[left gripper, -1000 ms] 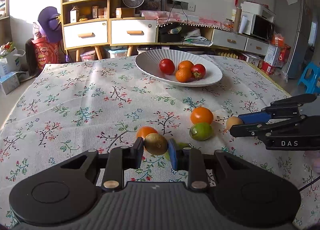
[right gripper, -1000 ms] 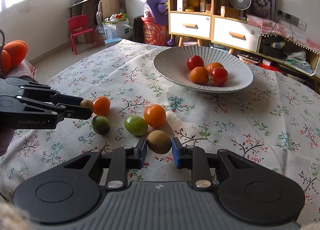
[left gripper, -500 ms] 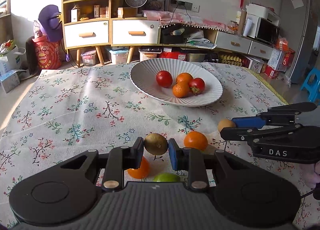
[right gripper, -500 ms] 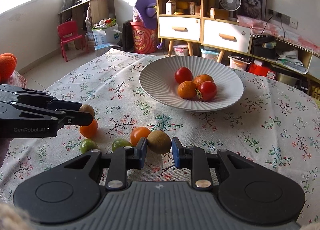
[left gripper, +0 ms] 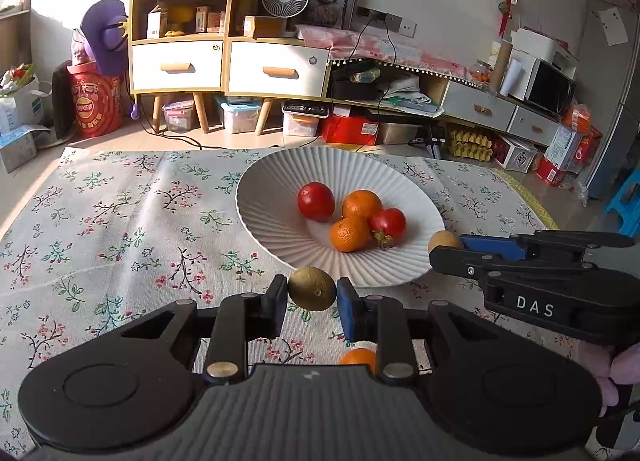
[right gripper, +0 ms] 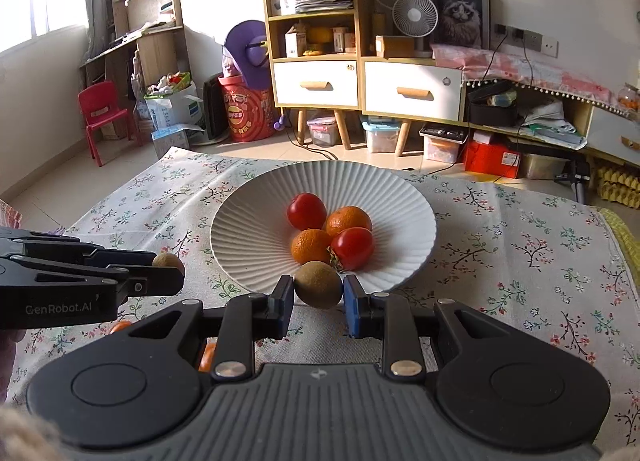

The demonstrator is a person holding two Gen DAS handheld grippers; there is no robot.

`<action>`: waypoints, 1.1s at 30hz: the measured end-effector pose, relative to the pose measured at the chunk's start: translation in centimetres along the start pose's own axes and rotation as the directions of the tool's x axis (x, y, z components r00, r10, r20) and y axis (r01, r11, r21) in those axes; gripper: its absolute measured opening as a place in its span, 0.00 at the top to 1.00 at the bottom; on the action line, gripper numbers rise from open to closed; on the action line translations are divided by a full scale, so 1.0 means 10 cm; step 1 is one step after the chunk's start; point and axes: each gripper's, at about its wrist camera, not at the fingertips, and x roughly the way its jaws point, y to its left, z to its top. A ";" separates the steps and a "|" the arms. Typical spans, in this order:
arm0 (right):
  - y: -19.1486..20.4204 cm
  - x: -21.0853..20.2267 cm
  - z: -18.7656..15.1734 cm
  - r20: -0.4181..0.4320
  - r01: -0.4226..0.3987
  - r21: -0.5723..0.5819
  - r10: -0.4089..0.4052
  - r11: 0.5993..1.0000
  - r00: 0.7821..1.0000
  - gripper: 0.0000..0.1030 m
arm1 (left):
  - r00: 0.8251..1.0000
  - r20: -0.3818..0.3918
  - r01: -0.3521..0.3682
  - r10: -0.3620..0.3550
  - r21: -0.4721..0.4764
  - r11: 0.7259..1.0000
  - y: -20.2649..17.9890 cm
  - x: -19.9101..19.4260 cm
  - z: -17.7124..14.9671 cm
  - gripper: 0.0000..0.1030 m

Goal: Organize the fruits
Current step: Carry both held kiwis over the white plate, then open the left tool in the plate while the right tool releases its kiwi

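Each gripper, left and right, has its jaws clamped on a brown fuzzy kiwi beside the white ribbed bowl on the floral-clothed worktop.

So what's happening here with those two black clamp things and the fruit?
A person is tidying fruit into the white ribbed bowl using a hand-held gripper in each hand. The left gripper is shut on a brown kiwi, and the right gripper is shut on another kiwi, both near the bowl's front rim. Two tomatoes and two oranges lie in the bowl.
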 end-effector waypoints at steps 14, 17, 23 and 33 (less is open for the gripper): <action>-0.37 0.26 0.18 -0.005 0.026 0.078 -0.026 0.997 1.000 0.76 | 1.000 0.022 0.007 -0.007 -0.004 1.000 0.10 0.46 0.13 0.82; -0.39 0.35 0.20 -0.016 0.018 0.067 -0.017 0.998 1.000 0.76 | 1.000 0.017 0.024 -0.025 0.021 0.999 0.09 0.54 0.16 0.82; -0.42 0.48 0.24 -0.035 0.015 0.043 -0.014 0.999 0.999 0.76 | 0.999 -0.003 0.041 -0.041 0.082 0.996 0.04 0.69 0.18 0.82; -0.50 0.58 0.24 -0.052 0.001 0.037 0.001 0.999 0.999 0.76 | 0.999 -0.002 0.052 -0.052 0.107 0.993 0.04 0.80 0.21 0.81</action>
